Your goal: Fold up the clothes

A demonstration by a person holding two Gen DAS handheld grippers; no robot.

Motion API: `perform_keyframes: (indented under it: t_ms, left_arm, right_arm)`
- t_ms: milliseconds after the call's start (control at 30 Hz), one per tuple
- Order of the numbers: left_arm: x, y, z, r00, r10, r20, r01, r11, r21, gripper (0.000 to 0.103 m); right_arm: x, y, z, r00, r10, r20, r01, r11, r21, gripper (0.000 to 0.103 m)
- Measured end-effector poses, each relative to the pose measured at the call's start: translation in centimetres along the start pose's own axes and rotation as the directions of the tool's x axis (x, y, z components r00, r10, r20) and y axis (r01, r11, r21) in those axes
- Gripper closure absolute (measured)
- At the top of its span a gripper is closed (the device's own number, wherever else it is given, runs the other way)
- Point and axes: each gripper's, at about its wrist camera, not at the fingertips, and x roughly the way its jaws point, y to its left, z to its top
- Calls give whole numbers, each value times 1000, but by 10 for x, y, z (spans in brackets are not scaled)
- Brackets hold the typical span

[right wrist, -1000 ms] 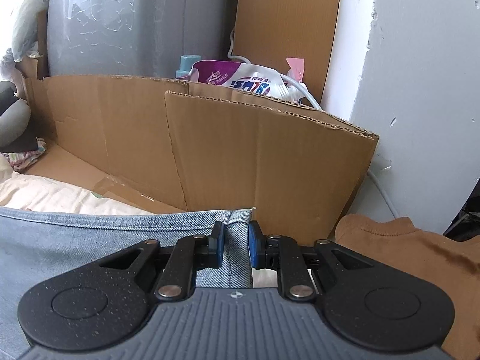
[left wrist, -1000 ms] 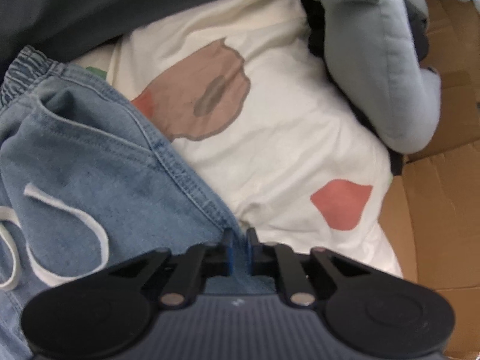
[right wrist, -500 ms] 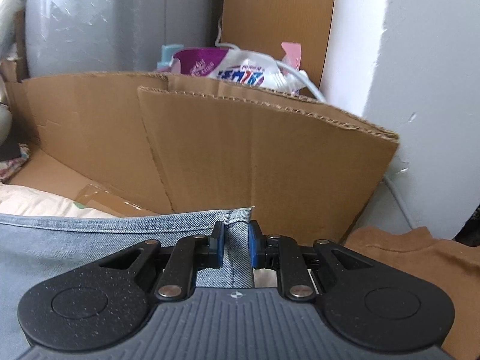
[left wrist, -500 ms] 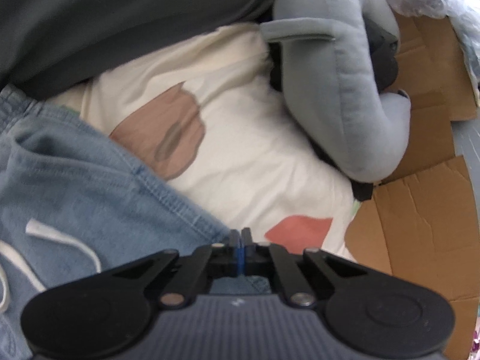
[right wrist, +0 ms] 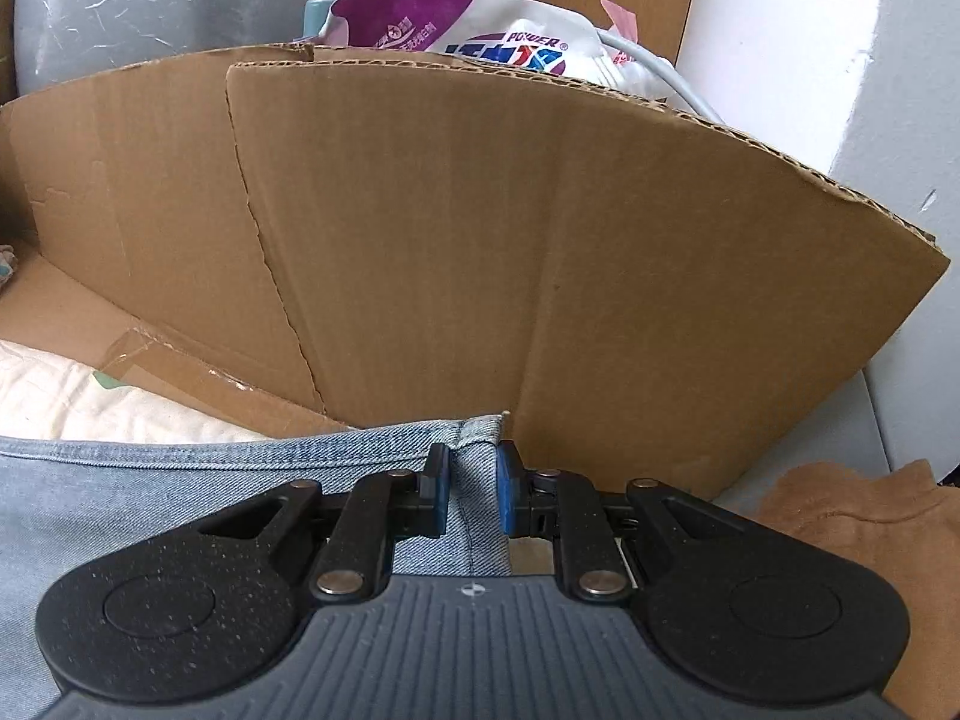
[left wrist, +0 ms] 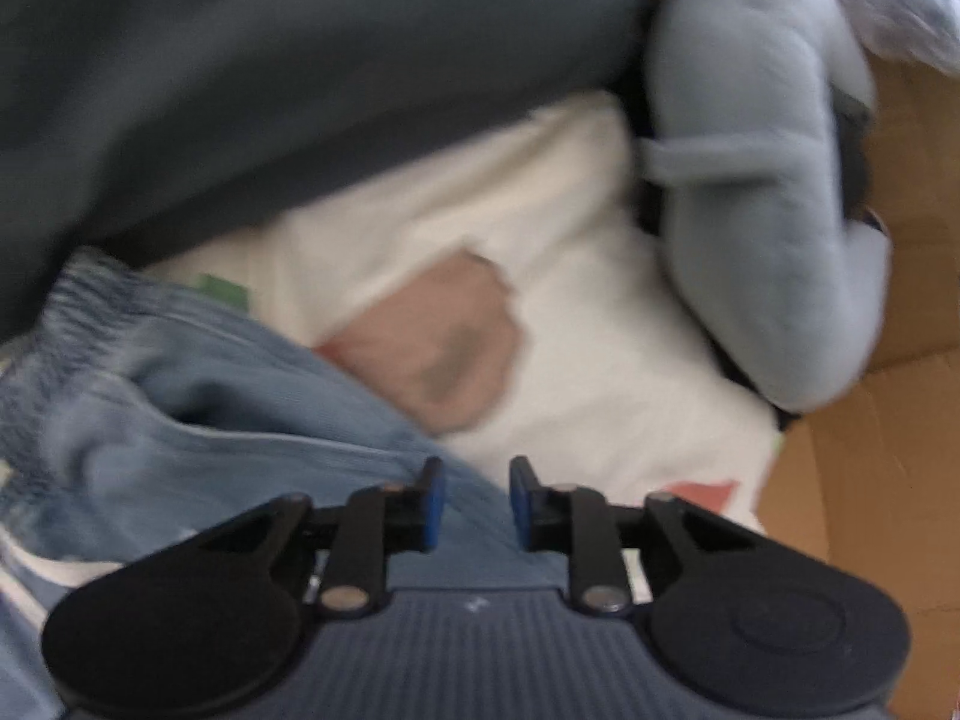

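Observation:
Light blue jeans (left wrist: 210, 420) with an elastic waistband lie on a cream sheet in the blurred left wrist view. My left gripper (left wrist: 477, 504) hovers over their edge and its jaws are opening. Denim shows in the gap, but the blue pads (left wrist: 433, 504) do not press on it. In the right wrist view, my right gripper (right wrist: 471, 498) is shut on the folded hem corner (right wrist: 480, 438) of the jeans (right wrist: 180, 480), which stretch away to the left.
The cream sheet (left wrist: 570, 330) has brown and red patches. A grey plush item (left wrist: 768, 210) and a dark grey cloth (left wrist: 270, 90) lie beyond it. A cardboard wall (right wrist: 540, 240) stands close ahead of the right gripper, with a detergent bag (right wrist: 480, 30) behind and a brown cloth (right wrist: 852, 510) at right.
The left jaws, shut on the denim edge before, have parted and the left view has swung and blurred. The right gripper has moved closer to the cardboard, still holding the hem.

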Motion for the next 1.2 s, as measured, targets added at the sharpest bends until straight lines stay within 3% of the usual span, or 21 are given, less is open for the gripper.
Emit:
perform_keyframes:
  t_ms: [67, 133, 233, 533, 633, 667, 800, 1000, 1200]
  left_arm:
    - [4, 15, 2, 1000, 0, -14, 0, 998, -63, 63]
    - [11, 27, 2, 999, -24, -34, 19, 991, -130, 62]
    - [21, 31, -1, 998, -49, -42, 41, 982, -182, 52]
    - [48, 28, -6, 999, -24, -20, 17, 955, -297, 53]
    - [50, 26, -9, 1000, 3, 0, -3, 956, -294, 60]
    - [50, 25, -10, 1000, 14, 7, -11, 958, -288, 72]
    - [39, 27, -15, 1000, 2, 27, 5, 960, -278, 92]
    - [15, 26, -22, 996, -41, 84, 59, 972, -228, 97]
    - [1, 26, -23, 989, -79, 125, 108, 966, -237, 98]
  right_arm:
    - [1, 0, -1, 1000, 2, -3, -2, 1000, -1, 89]
    - [2, 0, -1, 1000, 3, -7, -3, 1000, -2, 88]
    - [3, 1, 0, 1000, 2, -12, -2, 1000, -3, 88]
    - [5, 0, -5, 1000, -6, -25, 5, 1000, -16, 88]
    - [8, 3, -5, 1000, -10, -28, 10, 1000, -26, 88]
    - [8, 4, -5, 1000, -12, -27, 11, 1000, -27, 88]
    - [5, 4, -5, 1000, -12, -22, 12, 1000, -20, 88]
    - [-8, 1, -3, 1000, -15, 1, 15, 1000, -16, 89]
    - [-9, 7, 7, 998, -61, 3, 61, 998, -24, 89]
